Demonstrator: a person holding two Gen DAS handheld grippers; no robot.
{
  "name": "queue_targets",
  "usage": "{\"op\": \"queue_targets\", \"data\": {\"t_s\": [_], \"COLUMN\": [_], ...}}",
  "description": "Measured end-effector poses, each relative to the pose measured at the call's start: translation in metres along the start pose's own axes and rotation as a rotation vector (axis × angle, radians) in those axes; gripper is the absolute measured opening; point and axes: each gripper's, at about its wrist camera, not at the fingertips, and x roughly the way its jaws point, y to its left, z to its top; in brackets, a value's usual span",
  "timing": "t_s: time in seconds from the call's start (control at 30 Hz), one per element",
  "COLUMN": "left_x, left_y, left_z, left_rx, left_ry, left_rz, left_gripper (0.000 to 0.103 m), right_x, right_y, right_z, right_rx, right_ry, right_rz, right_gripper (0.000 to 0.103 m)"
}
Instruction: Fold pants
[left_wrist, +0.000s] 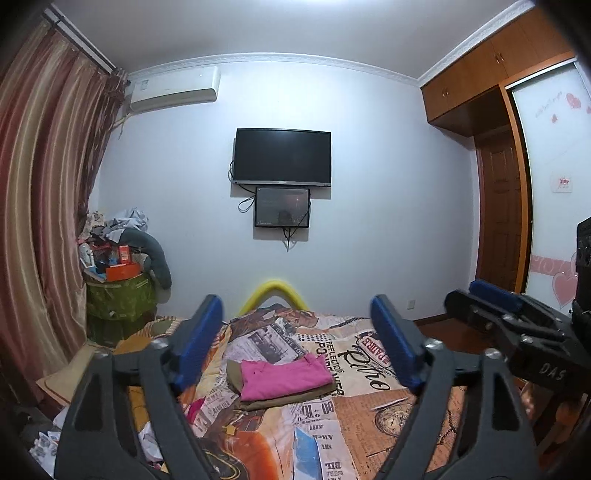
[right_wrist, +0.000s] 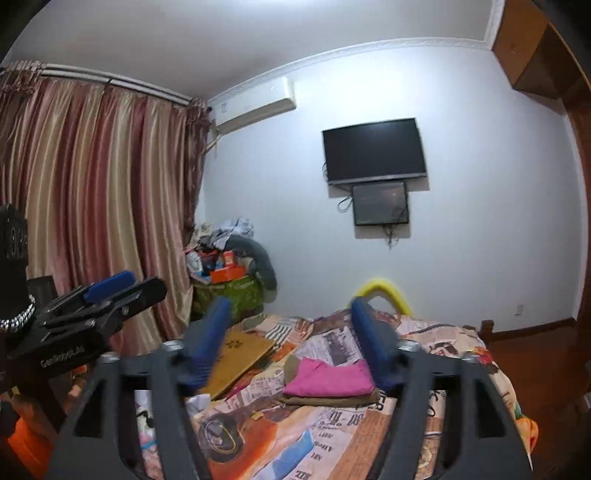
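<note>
Folded pink pants (left_wrist: 284, 376) lie on top of folded olive-brown pants (left_wrist: 291, 400) on the patterned bedspread (left_wrist: 332, 424). The same stack shows in the right wrist view, pink pants (right_wrist: 330, 378) above olive pants (right_wrist: 328, 400). My left gripper (left_wrist: 295, 332) is open and empty, held above the bed short of the stack. My right gripper (right_wrist: 290, 332) is open and empty, also above the bed near the stack. Each gripper shows in the other's view, the right one at the right edge (left_wrist: 495, 306), the left one at the left edge (right_wrist: 110, 291).
A wall TV (left_wrist: 282, 157) with a smaller screen (left_wrist: 282, 206) hangs ahead. A cluttered green bin (left_wrist: 120, 299) stands by the striped curtains (left_wrist: 48, 184). A brown board (right_wrist: 236, 356) lies on the bed's left. A wardrobe and door (left_wrist: 498, 206) stand right.
</note>
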Motion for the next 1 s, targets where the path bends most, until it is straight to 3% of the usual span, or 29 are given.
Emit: {"op": "queue_targets", "data": {"t_s": [0.1, 0.23, 1.0], "left_x": [0.001, -0.002, 0.001], "left_y": [0.005, 0.005, 0.004], "left_z": [-0.003, -0.004, -0.014], "left_rx": [-0.026, -0.027, -0.026], "left_ry": [0.011, 0.012, 0.033], "left_rz": [-0.01, 0.004, 0.01], "left_gripper": [0.1, 0.103, 0.103], "right_x": [-0.006, -0.009, -0.024], "right_y": [0.0, 0.001, 0.003], "right_z": [0.0, 0.002, -0.009], "right_rx": [0.009, 0.008, -0.005], "right_ry": [0.002, 0.002, 0.001], "right_rz": [-0.015, -0.032, -0.046], "right_gripper": [0.085, 0.103, 0.103]}}
